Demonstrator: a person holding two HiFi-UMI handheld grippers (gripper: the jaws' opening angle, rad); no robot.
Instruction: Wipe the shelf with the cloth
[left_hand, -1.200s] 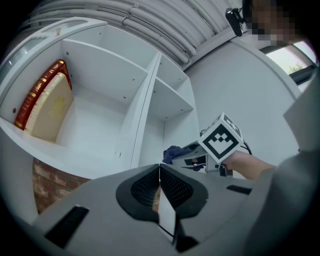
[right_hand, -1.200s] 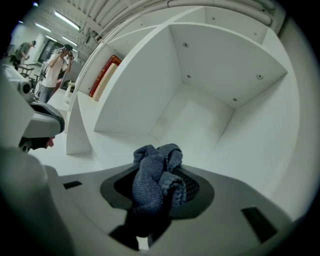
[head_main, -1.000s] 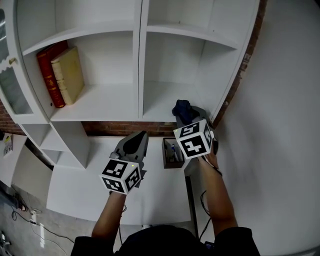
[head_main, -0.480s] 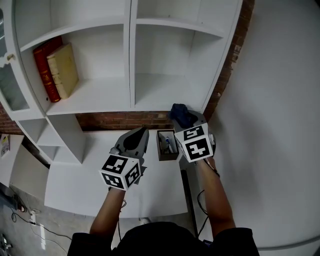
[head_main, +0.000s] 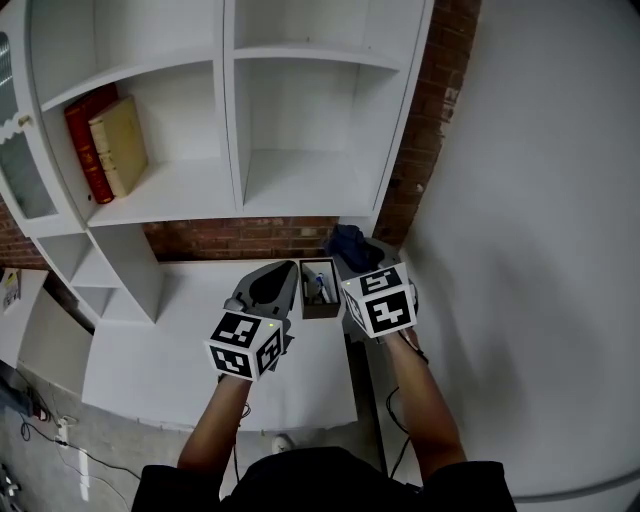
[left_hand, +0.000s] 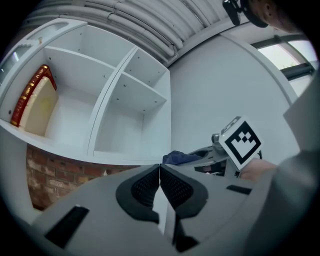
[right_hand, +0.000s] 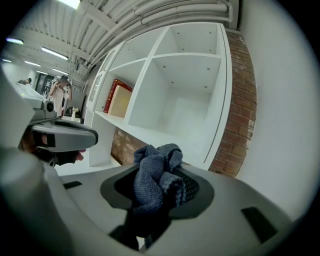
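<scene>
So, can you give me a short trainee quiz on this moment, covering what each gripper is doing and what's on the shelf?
1. Multiple choice: what is clamped in the right gripper? A) a sponge B) a dark blue cloth C) nothing
2. True or false: the left gripper has its jaws together with nothing between them.
3. Fill in the missing word: in the head view, the two books stand in the ___ compartment of the shelf, left or right.

Key: 1 B; 2 true; 3 left.
</scene>
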